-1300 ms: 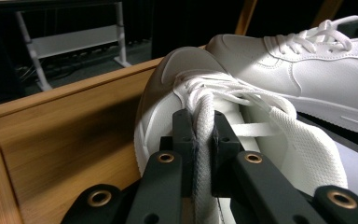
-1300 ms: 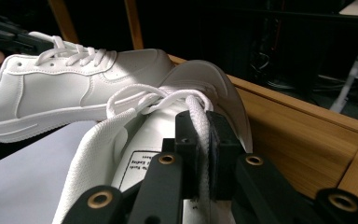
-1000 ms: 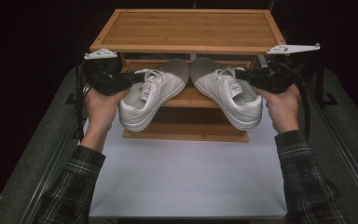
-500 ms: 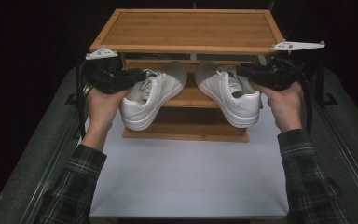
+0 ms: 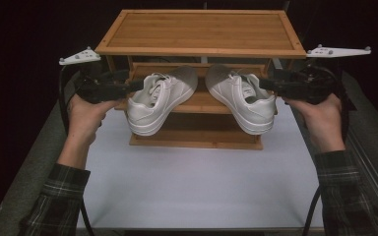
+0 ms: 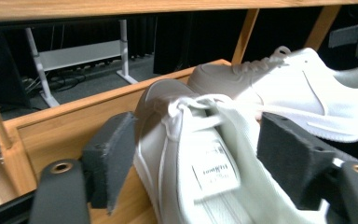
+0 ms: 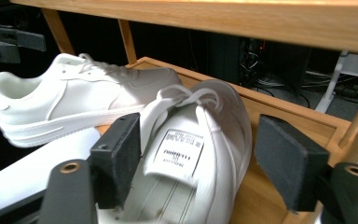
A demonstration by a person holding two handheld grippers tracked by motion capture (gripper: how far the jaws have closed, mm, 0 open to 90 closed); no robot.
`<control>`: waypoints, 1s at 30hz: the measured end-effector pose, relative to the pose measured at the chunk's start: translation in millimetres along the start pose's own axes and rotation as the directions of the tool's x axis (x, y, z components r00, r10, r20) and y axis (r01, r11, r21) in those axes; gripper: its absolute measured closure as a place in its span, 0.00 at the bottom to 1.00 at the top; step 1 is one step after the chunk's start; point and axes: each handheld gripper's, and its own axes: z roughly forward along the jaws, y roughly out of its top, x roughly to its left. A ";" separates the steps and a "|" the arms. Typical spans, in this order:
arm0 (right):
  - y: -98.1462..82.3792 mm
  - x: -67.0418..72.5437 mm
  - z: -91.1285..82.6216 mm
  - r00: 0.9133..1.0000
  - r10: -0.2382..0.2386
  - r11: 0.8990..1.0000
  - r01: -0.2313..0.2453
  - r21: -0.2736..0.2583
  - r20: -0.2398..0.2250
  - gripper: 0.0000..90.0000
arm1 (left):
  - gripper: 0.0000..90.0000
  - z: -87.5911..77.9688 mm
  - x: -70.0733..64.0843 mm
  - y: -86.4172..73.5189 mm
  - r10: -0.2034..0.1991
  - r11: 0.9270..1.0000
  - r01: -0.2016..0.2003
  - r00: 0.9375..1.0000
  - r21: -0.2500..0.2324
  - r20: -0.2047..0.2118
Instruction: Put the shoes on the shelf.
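Resting toes on wooden rack's (image 5: 199, 101) middle shelf: left shoe (image 5: 160, 101), right shoe (image 5: 241, 98). Left gripper (image 5: 128, 87), right gripper (image 5: 270, 86) jaws spread, astride heels.

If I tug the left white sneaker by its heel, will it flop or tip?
The left sneaker probably holds its shape; its sole looks thick. The mesh collar likely squashes. Its heel overhangs the rack shelf, so it may tip.

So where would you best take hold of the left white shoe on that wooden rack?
At its heel end, from the person's side. The left shoe lies toe-in on the middle shelf, heel overhanging the front edge, and the top shelf blocks any reach from above.
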 end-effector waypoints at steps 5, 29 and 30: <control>-8.6 0.2 -17.5 1.000 -0.004 1.000 0.003 -0.015 -0.026 0.32 | 0.26 -18.4 -0.8 -6.7 0.019 1.000 -0.018 0.999 -0.018 0.050; -93.4 -7.1 -22.9 0.993 -0.010 0.999 0.016 0.047 -0.121 0.20 | 0.16 -21.0 -0.4 -95.2 0.049 0.997 -0.059 0.986 0.059 0.159; -95.3 -6.7 -20.1 0.992 -0.006 0.999 0.013 0.051 -0.127 0.21 | 0.16 -17.7 -0.8 -97.1 0.050 0.996 -0.061 0.985 0.061 0.165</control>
